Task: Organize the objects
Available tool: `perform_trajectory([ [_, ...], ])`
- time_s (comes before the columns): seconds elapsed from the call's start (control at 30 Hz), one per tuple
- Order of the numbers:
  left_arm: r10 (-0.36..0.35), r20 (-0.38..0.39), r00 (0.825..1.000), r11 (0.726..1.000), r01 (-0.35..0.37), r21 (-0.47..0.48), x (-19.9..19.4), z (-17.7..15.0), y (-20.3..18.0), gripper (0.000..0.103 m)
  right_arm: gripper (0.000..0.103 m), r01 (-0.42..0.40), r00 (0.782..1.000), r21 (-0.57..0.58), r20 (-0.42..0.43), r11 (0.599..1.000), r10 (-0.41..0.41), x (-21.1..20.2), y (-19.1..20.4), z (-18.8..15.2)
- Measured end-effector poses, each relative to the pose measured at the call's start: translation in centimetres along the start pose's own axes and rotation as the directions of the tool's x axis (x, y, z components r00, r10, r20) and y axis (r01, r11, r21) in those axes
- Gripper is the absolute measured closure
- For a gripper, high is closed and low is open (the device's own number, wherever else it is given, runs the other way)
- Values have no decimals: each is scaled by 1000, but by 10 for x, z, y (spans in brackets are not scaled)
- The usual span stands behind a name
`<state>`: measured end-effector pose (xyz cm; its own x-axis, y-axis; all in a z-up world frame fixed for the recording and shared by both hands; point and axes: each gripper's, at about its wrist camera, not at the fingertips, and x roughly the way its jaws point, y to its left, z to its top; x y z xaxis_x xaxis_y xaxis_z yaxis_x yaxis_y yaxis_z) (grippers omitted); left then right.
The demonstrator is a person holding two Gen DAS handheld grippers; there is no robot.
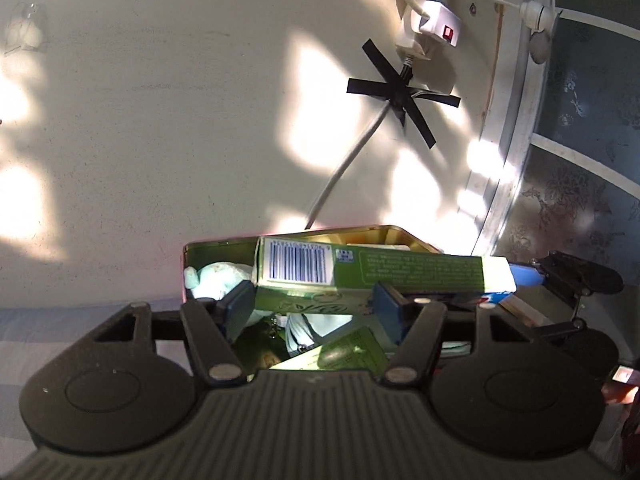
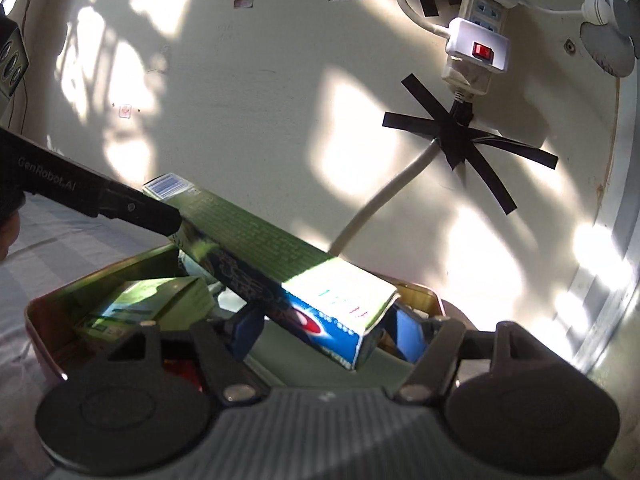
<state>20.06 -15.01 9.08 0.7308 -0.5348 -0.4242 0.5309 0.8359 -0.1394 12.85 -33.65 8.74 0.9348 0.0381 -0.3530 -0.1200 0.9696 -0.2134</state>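
- Long green/blue carton [image 1: 372,270] (toothpaste-type box) lies across the open tin [image 1: 224,245], above the contents, not down inside yet.
- Long axis runs crosswise to the left gripper [image 1: 314,306], barcode end to its left, blue end to its right. In right wrist view the same carton [image 2: 280,264] runs diagonally, barcode end far-left and high, blue/white end near and low.
- Left gripper: pads partly spread, one on each side of the carton's lower edge. Can't tell if they pinch it; looks like loose contact at most.
- Right gripper [image 2: 326,330]: wide, blue pads [image 2: 408,336] flank the near end of carton, gap visible on the right side, so not clamped.
- Both tools near it; right is nearer the blue end, left sits mid-length toward the barcode end.
- Judgement: next move needs the carton turned to match the tin's long side, then lowered. A smaller green box [image 2: 160,300] and a pale bundle [image 1: 218,276] already in there may block it.
- Surface: grey striped cloth [image 2: 36,248].
- Room: cream wall [image 1: 160,120] w/ sun patches, power strip [image 2: 478,28], cable [image 2: 372,216] under black tape.
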Motion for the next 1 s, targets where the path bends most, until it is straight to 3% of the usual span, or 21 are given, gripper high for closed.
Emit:
perform_trajectory([
  [0.07, 51, -9, 999, 999, -51, -11, 10, -2, -2, 37, 36, 61, 998, -14, -13, 998, -61, 16, 5, -8],
  [0.13, 91, -1, 996, 996, -91, 5, 9, -6, -8, 35, 24, 118, 992, -28, 56, 993, -116, 10, 11, -10],
  [0.27, 136, 8, 991, 990, -136, 37, -7, -12, -25, 35, 23, 150, 983, -5, 106, 989, -149, -3, 19, -15],
  [0.37, 194, 5, 981, 978, -194, 75, -20, -16, -41, 33, 23, 139, 985, 24, 101, 990, -141, -13, 21, -17],
  [0.47, 221, 17, 975, 972, -222, 81, -38, -23, -54, 26, 23, 105, 988, 116, 100, 988, -117, -32, 21, -19],
  [0.6, 245, 23, 969, 965, -246, 95, -66, -37, -67, 25, 22, 98, 984, 209, 127, 973, -127, -66, 28, -27],
  [0.87, 292, -8, 956, 953, -290, 84, -106, -76, -76, 22, 20, 92, 966, 452, 174, 887, -189, -134, 52, -64],
  [1.0, 305, -29, 952, 950, -302, 76, -118, -93, -76, 22, 19, 78, 969, 496, 164, 865, -182, -157, 65, -77],
])
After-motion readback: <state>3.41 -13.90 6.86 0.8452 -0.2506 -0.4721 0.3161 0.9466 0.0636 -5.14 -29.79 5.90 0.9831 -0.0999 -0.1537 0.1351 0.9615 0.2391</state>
